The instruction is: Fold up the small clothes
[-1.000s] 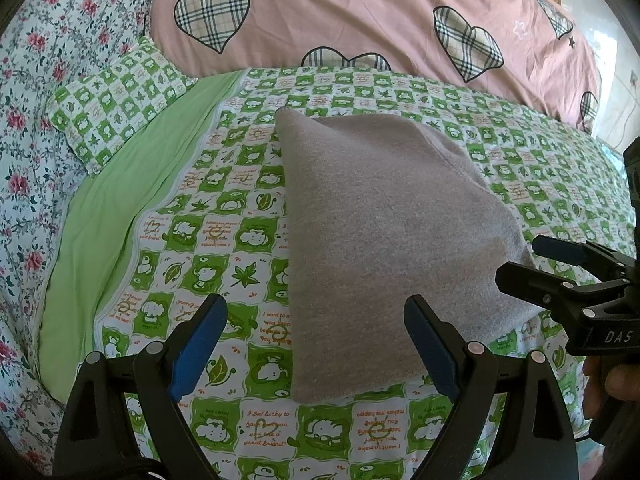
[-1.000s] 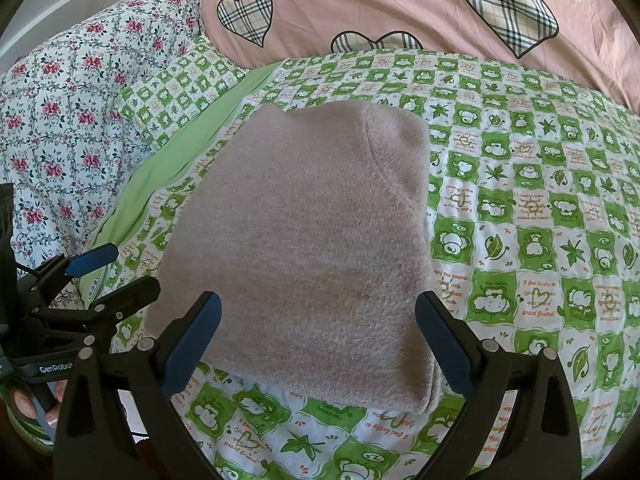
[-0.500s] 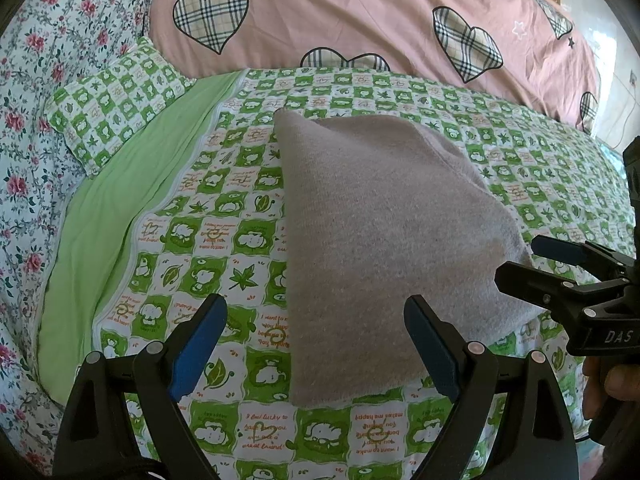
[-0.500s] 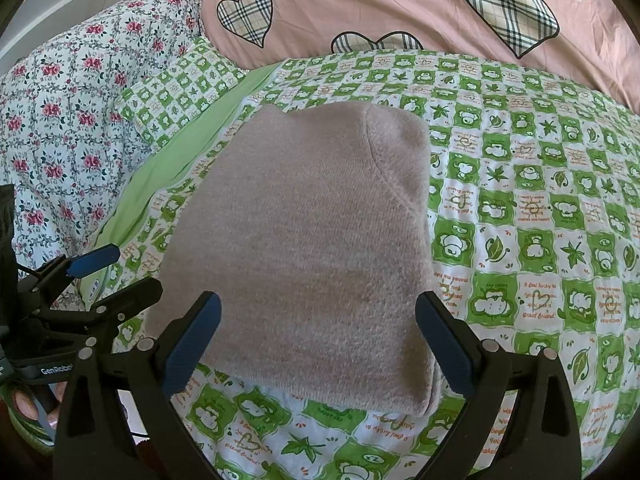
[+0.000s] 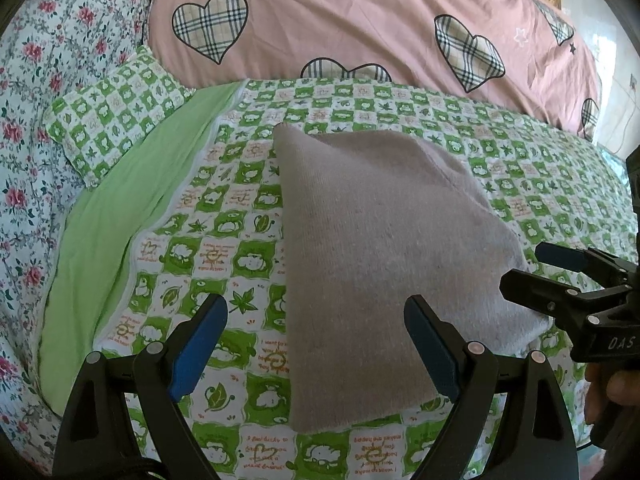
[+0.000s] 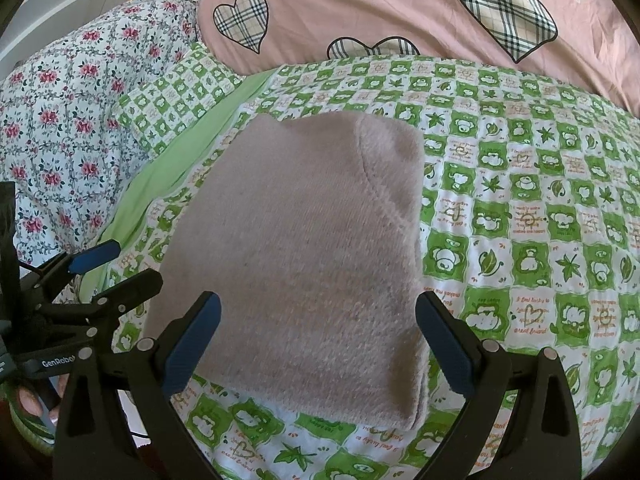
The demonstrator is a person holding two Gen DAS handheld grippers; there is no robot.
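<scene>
Sweater (image 5: 384, 240) (grey, folded) lies flat on the green checked bedspread (image 5: 224, 240); left gripper (image 5: 316, 344) and right gripper (image 6: 318, 340) hover with jaws open, holding nothing.

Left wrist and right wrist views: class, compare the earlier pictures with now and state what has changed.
Nothing visibly changed. The folded grey garment lies flat on the green checked sheet as before, and the left tool and right tool remain open, holding nothing.
</scene>
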